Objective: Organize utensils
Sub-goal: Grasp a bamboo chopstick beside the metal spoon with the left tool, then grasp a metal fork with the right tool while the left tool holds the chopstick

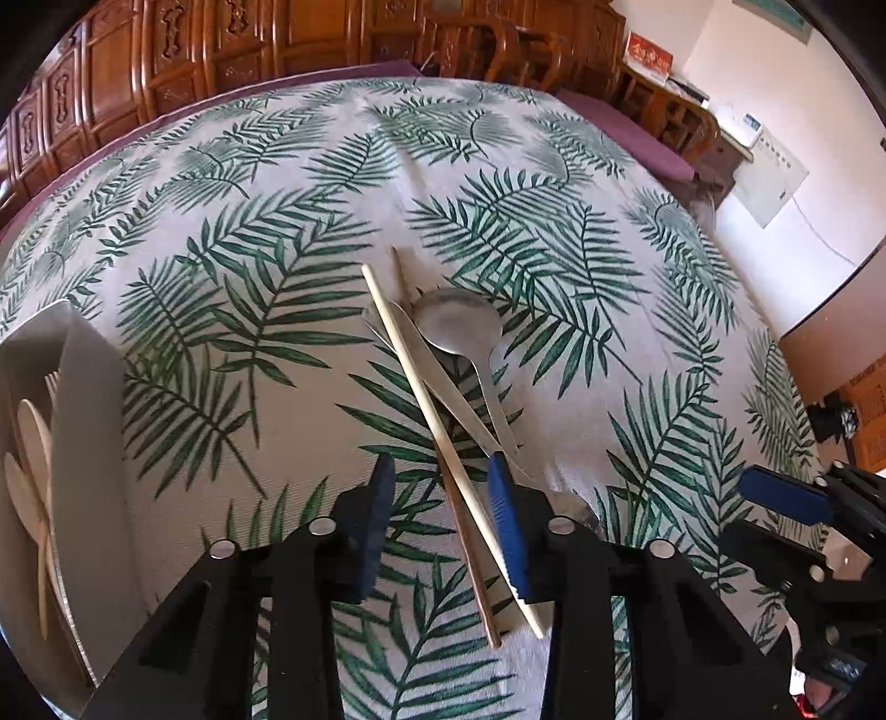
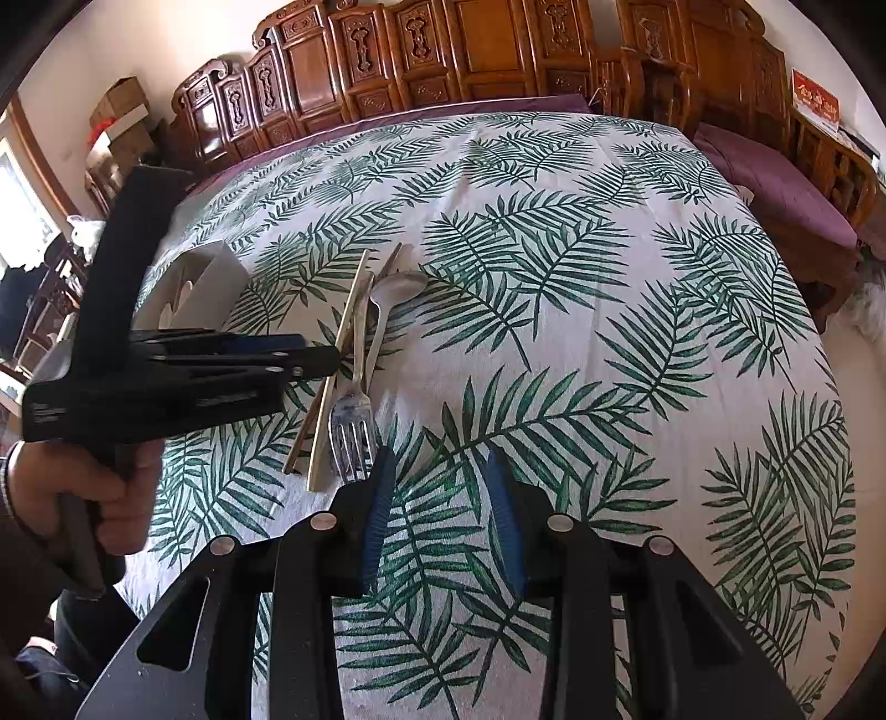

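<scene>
A pile of utensils lies mid-table: two wooden chopsticks (image 1: 426, 410), a metal spoon (image 1: 459, 324) and a metal fork whose handle (image 1: 443, 382) lies under the pale chopstick. In the right wrist view the fork's tines (image 2: 350, 437) point toward me, beside the chopsticks (image 2: 338, 365) and spoon (image 2: 396, 288). My left gripper (image 1: 443, 531) is open, its fingers either side of the chopsticks' near ends, just above them. My right gripper (image 2: 443, 520) is open and empty over the cloth, right of the fork. A white holder (image 1: 83, 399) with wooden utensils stands at the left.
The table wears a palm-leaf cloth (image 2: 609, 310). Carved wooden cabinets (image 2: 443, 50) and chairs stand behind it. The right gripper shows at the left wrist view's right edge (image 1: 786, 498). The left gripper and hand (image 2: 166, 376) show at left in the right wrist view.
</scene>
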`<state>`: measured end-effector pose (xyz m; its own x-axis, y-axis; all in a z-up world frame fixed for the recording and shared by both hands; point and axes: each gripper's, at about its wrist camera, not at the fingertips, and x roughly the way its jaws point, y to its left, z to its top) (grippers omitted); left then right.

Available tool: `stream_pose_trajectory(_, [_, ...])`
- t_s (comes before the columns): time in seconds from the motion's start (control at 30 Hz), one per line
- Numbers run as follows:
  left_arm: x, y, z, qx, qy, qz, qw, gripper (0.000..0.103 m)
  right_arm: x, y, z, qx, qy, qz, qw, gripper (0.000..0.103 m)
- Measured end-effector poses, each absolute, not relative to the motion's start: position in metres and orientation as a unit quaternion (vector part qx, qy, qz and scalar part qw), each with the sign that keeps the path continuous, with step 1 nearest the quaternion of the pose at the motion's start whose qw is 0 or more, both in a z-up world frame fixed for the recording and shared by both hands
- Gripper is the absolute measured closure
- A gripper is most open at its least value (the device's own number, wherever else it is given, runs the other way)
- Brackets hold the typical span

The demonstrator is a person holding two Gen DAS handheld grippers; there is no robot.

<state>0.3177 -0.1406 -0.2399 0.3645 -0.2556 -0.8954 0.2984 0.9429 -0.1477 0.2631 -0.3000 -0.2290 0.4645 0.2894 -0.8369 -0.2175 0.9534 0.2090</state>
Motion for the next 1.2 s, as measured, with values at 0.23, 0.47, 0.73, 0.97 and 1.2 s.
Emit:
stream_pose_trajectory(0.23, [0.321,-0.142,-0.246,0.010,0.540,-0.169,0.825,0.093,0.263,-0.299,-0.229,0.036,0.495,0.153,0.854,0.066])
stream_pose_trajectory(0.47, [0.321,-0.128,-0.241,-0.020,0.539,-0.169,0.825,0.098,0.263,-0.292,-0.231,0.035,0.497,0.156,0.853,0.066])
stream_pose_trajectory(0.73, [0.316,-0.113,-0.226,-0.022,0.527,-0.169,0.833,0.099,0.277,-0.274,-0.236,0.033,0.498,0.171,0.850,0.066])
stream_pose_trajectory(0.97, [0.307,-0.089,-0.205,-0.025,0.512,-0.166,0.842,0.099,0.305,-0.244,-0.239,0.016,0.500,0.204,0.841,0.072])
stream_pose_trajectory(1.2, [0.300,-0.072,-0.191,-0.030,0.499,-0.162,0.851,0.099,0.328,-0.217,-0.248,-0.015,0.507,0.227,0.831,0.083])
